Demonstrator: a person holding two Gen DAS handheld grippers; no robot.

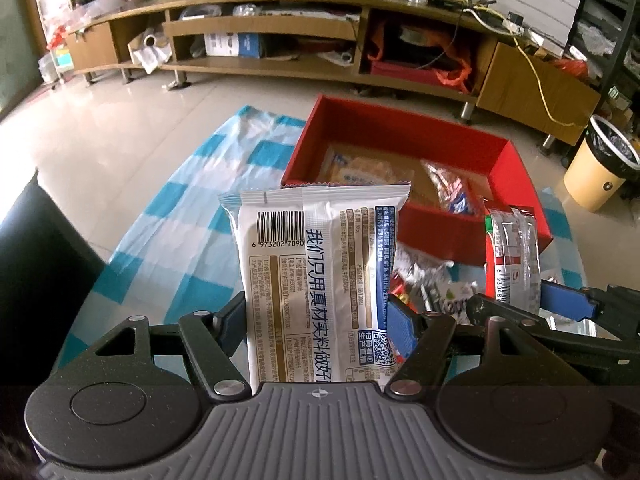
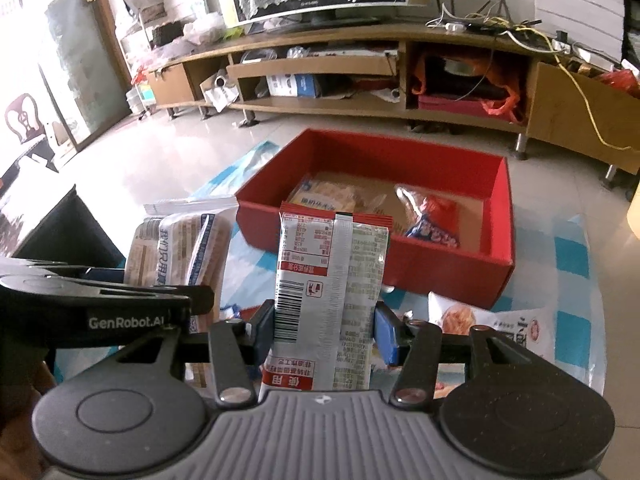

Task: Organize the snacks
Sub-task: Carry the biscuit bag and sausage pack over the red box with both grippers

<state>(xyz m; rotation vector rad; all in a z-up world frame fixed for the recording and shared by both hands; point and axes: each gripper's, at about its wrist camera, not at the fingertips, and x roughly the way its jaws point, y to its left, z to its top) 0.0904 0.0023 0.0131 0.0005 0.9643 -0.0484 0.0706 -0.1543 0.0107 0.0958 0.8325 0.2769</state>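
My left gripper (image 1: 316, 320) is shut on a white snack packet (image 1: 316, 264) with a barcode and blue Chinese print, held upright in front of the red box (image 1: 436, 236). My right gripper (image 2: 324, 326) is shut on a red-and-silver snack packet (image 2: 328, 280), also upright, just before the red box (image 2: 400, 268). The box holds a pale biscuit packet (image 2: 324, 196) and a red-and-blue packet (image 2: 432, 216). The right gripper (image 1: 560, 312) and its packet (image 1: 512, 252) show at the right of the left wrist view. The left gripper (image 2: 100, 300) and its packet (image 2: 180, 248) show at the left of the right wrist view.
A blue-and-white checked cloth (image 1: 192, 216) covers the surface under the box. Loose snack packets (image 2: 492, 328) lie in front of the box. A long wooden TV bench (image 1: 280, 28) runs behind. A yellow bin (image 1: 600, 164) stands at the right. A dark object (image 1: 36, 248) sits left.
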